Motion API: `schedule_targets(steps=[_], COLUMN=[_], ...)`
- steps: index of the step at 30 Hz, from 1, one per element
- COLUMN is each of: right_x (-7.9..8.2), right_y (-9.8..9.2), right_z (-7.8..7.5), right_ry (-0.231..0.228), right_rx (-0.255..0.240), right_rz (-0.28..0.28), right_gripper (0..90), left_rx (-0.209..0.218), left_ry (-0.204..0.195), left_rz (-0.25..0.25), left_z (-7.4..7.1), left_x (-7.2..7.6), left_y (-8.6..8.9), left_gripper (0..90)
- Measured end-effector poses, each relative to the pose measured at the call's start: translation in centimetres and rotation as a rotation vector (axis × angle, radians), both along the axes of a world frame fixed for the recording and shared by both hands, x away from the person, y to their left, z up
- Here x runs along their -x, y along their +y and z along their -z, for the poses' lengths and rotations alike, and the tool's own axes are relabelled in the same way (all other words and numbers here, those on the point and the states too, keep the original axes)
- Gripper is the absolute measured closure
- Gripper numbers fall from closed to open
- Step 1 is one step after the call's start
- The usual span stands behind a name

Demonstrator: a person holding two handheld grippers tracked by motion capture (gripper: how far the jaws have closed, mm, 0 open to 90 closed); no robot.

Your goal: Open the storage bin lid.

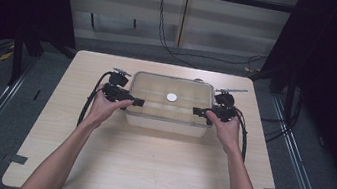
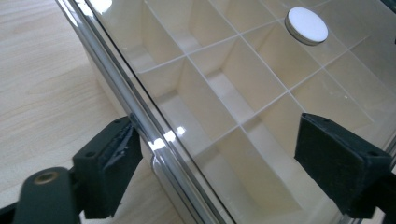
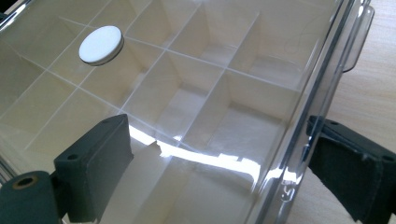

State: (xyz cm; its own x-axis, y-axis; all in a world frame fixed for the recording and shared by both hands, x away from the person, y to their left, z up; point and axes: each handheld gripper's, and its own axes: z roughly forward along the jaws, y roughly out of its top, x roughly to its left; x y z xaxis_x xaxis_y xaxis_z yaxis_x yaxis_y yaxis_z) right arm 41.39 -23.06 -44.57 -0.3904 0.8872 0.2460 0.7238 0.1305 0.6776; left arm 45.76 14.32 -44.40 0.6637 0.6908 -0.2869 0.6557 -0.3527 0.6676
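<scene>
A clear box with a lid and inner compartments sat toward the far middle of a wooden table. The left gripper was at the box's left edge, jaws wide, one pad outside the rim and one over the lid, not pressing. A white disc lay on the lid's centre. The right gripper straddled the right edge likewise, open.
</scene>
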Motion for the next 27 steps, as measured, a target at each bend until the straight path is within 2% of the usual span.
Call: schedule_targets(steps=[3,6,8,13,15,17,19,27], right_x=[0.2,0.3,0.5,0.6,0.7,1.2,1.4,1.8], right_y=[0.0,-0.1,-0.4,-1.0,-1.2,-1.6,-2.0,-2.4], right_z=[-0.1,-0.3,-0.4,-0.5,-0.6,-0.7,-0.6,-1.0], right_ry=[-0.023,-0.042,-0.062,-0.082,-0.09,-0.136,-0.144,-0.17], right_rx=[0.019,0.021,-0.009,-0.048,-0.067,-0.098,-0.114,-0.143], right_rz=[0.013,0.028,0.044,0.043,0.044,0.046,0.045,0.053], right_gripper=[9.7,14.1,20.3,26.3,30.9,35.4,38.2,44.5], left_rx=[0.011,0.007,0.013,0.037,0.059,0.078,0.086,0.086], left_ry=[-0.025,-0.06,-0.079,-0.087,-0.092,-0.095,-0.098,-0.13], left_rz=[-0.022,-0.028,-0.03,-0.036,-0.051,-0.057,-0.058,-0.059], left_z=[-0.1,-0.3,-0.6,-0.6,-0.5,-0.3,-0.3,-1.0], left_x=[0.2,0.4,0.5,0.6,0.7,0.8,0.9,1.2], left_y=[0.3,0.3,0.5,0.9,1.1,1.2,1.3,1.6], left_gripper=[22.1,22.9,27.4,32.4,33.1,33.9,35.5,42.4])
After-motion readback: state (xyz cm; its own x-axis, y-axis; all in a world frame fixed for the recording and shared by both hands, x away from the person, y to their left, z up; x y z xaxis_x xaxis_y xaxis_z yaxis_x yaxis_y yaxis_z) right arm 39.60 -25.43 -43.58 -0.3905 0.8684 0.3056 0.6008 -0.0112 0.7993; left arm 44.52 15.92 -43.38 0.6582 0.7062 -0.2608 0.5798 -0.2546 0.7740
